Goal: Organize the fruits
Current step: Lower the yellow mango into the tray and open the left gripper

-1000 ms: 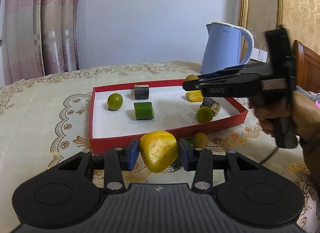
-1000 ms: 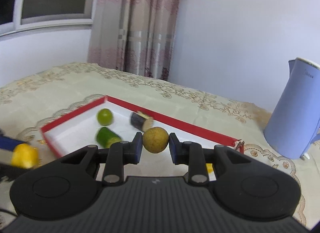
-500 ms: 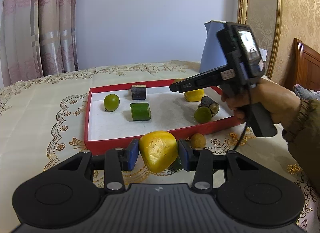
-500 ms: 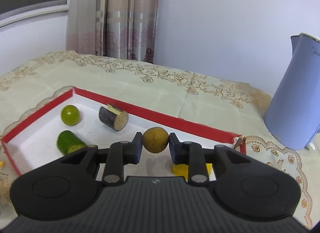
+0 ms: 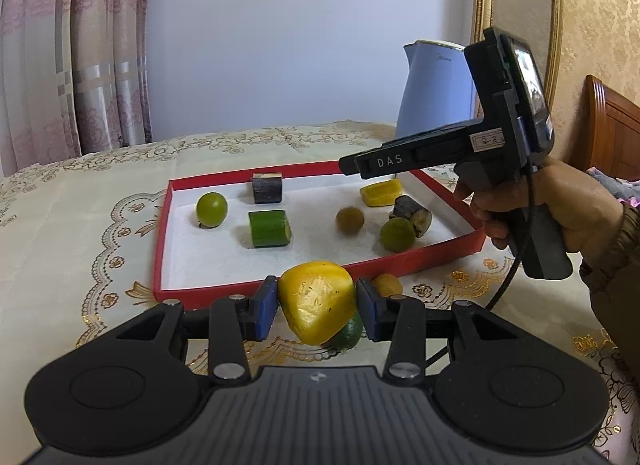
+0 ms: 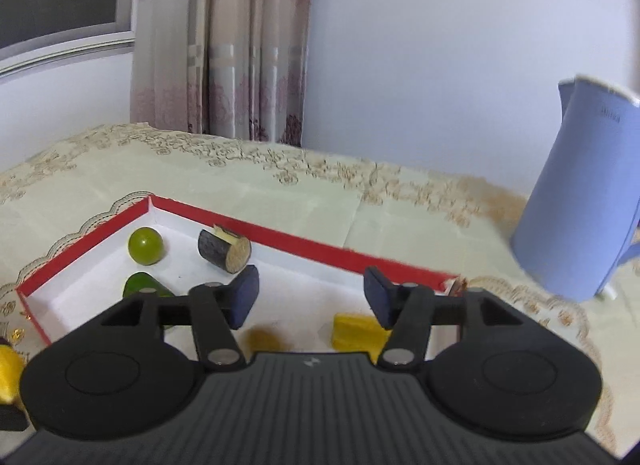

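Observation:
My left gripper point(image 5: 317, 305) is shut on a yellow fruit chunk point(image 5: 316, 297), held just in front of the red tray point(image 5: 160, 249). The right gripper point(image 6: 311, 299) hovers over the tray's right half, and its jaws are opening with nothing between them. Below them a round brown fruit point(image 5: 349, 219) lies on the white tray floor; it shows blurred in the right wrist view point(image 6: 264, 339). In the left wrist view the right gripper point(image 5: 348, 165) reaches in from the right, held by a hand point(image 5: 560, 205).
The tray also holds two green round fruits point(image 5: 211, 204) point(image 5: 397, 234), a green cylinder point(image 5: 269, 228), two dark pieces point(image 5: 267, 188) point(image 5: 412, 213) and a yellow block point(image 5: 380, 192). A small brown fruit point(image 5: 387, 285) and a green one point(image 5: 348, 335) lie outside. A blue kettle point(image 5: 436, 93) stands behind.
The right gripper moved over the tray and opened, and the brown fruit it held dropped to the tray floor. The left gripper stays still, shut on the yellow chunk.

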A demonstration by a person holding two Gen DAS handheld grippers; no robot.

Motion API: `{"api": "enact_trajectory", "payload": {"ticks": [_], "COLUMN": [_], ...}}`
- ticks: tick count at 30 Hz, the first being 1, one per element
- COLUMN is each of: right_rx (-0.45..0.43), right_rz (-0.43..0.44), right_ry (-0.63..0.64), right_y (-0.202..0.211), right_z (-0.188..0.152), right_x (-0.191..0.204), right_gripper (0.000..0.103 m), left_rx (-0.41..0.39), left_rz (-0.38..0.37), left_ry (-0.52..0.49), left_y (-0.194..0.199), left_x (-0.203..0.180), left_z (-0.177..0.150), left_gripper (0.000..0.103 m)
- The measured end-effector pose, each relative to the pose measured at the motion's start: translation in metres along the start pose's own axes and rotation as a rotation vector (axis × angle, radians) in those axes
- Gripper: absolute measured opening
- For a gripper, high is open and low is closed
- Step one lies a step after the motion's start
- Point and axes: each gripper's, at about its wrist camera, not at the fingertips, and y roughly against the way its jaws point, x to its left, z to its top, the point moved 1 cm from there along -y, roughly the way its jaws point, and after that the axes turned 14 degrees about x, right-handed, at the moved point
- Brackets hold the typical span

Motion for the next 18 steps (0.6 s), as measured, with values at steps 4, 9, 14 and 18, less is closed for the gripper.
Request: {"api": "enact_trajectory", "payload": {"ticks": [4,9,14,18], "right_rx": [-0.051,-0.155,-0.111,-0.129], "right_rz": [0.022,-0.056,0.051,0.044], "right_ry": [-0.089,-0.108,-0.196,-0.191], "right_y": [0.026,0.063,0.057,0.057], "right_z": [-0.011,-0.045,-0.073,-0.072], "right_x": [-0.004,0.004,-0.009,-0.013], "right_gripper": [0.091,0.103,0.103,0.103], "left_rx": [-0.006,-0.006,-0.004,0.001], "left_rz": [-0.004,0.014,0.037,0.055], "left_ry": [-0.004,0.014,0.026,0.035], "left_y": [0.001,-0.003,-0.008,-0.015], "left_x": [-0.004,-0.002,-0.001,-0.002], "left_z": [0.004,0.009,0.015,0.022], "left_gripper": [0.041,0.041,0.041,0.041]}}
